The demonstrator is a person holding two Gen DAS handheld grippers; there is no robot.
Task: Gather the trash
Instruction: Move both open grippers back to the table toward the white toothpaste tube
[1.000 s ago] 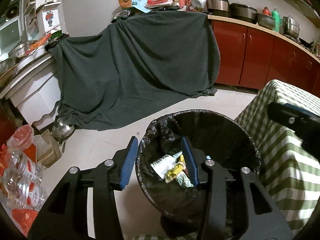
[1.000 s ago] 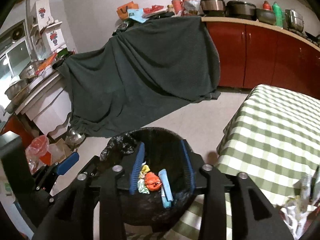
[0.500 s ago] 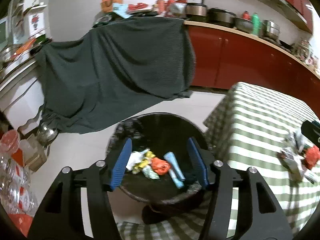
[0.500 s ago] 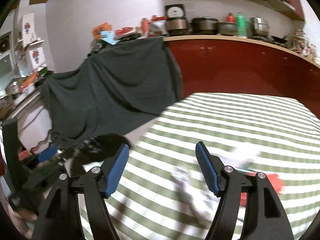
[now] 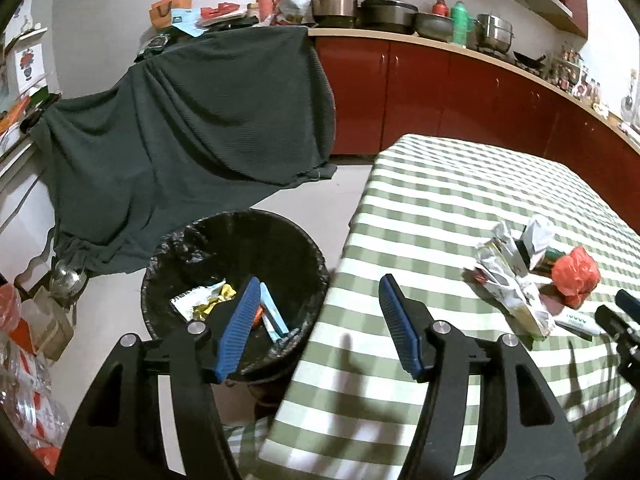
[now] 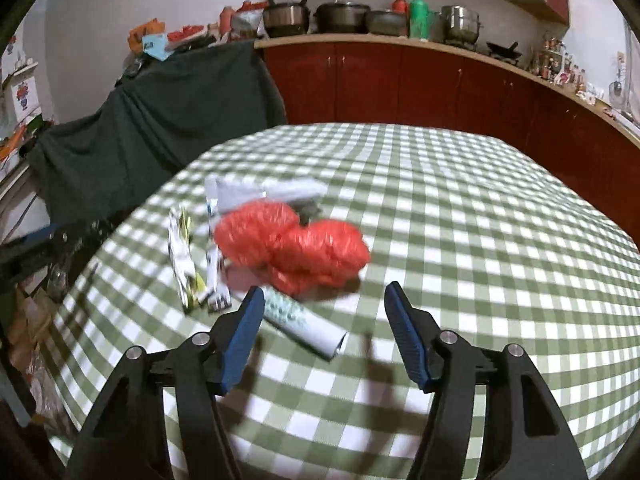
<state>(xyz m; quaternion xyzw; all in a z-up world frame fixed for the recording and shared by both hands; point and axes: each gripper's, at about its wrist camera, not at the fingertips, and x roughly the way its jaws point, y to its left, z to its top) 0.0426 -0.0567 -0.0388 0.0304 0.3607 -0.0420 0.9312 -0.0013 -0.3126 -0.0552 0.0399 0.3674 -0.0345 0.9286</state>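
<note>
Left wrist view: left gripper [image 5: 316, 322] with blue pads spread wide, empty, straddling the rim of a round bin lined with a black plastic bag [image 5: 168, 248] and the edge of a green-and-white checked tablecloth [image 5: 452, 200]. Wrappers and a pale blue tube [image 5: 273, 312] inside the bin. Crumpled silver wrappers [image 5: 506, 280] and a crumpled red plastic bag [image 5: 576, 276] on the cloth.

Right wrist view: right gripper [image 6: 324, 332] spread wide, empty, just above the cloth [image 6: 460, 208]. White printed tube [image 6: 304, 322] lying between the pads; red bag [image 6: 296, 248] just beyond, wrappers [image 6: 184, 260] beside it.
</note>
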